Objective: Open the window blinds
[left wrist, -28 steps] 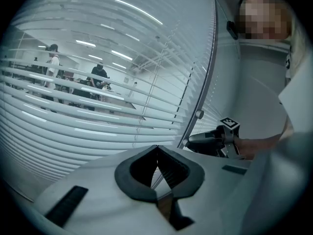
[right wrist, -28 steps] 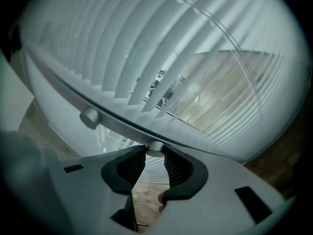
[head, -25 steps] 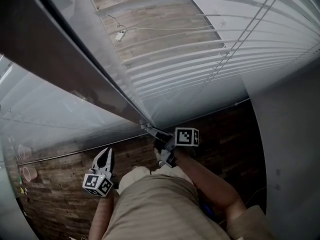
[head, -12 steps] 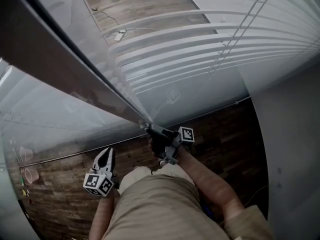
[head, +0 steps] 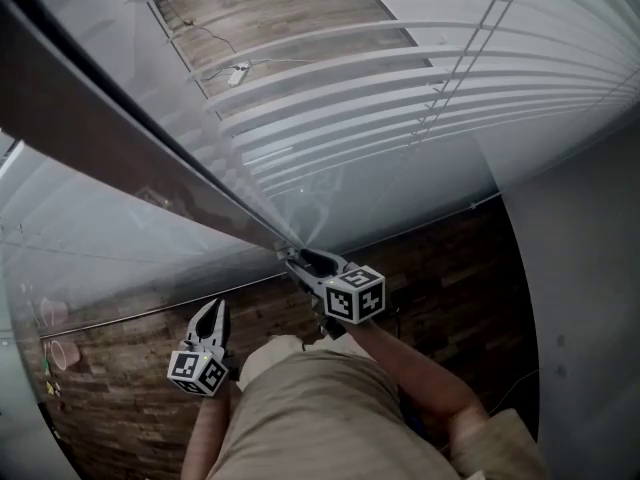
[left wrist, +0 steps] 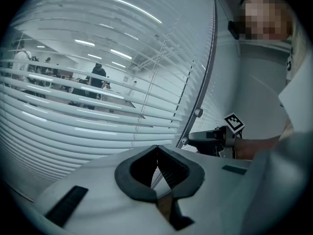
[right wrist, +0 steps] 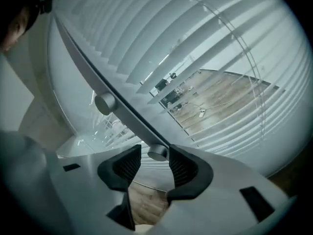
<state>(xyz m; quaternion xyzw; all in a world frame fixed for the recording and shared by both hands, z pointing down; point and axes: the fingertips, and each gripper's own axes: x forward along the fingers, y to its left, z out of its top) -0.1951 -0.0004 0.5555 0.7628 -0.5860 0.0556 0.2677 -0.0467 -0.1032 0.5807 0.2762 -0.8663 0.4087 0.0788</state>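
Dark plank flooring (head: 450,258) runs under a glazed wall hung with pale window blinds (head: 400,98), whose horizontal slats are tilted enough to leave gaps; a lit room with wooden floor shows between them. A grey rod (right wrist: 122,109) slants down across the glass in front of the blinds, and the slats spread away from it on both sides. The right gripper (head: 292,255) sits at the lower end of that rod. Its jaws have just been opening and stand spread, with the rod's round end cap (right wrist: 157,152) between them, close against one ribbed pad and clear of the other, so nothing is pinched. The blinds lie just beyond the rod from this claw, filling the right gripper view (right wrist: 220,58). The left gripper (head: 213,306) hangs lower and to the left of the rod, well apart from it, jaws pressed together tip to tip and empty. From its own view the blinds (left wrist: 73,121) lie ahead, left of the rod (left wrist: 208,58)
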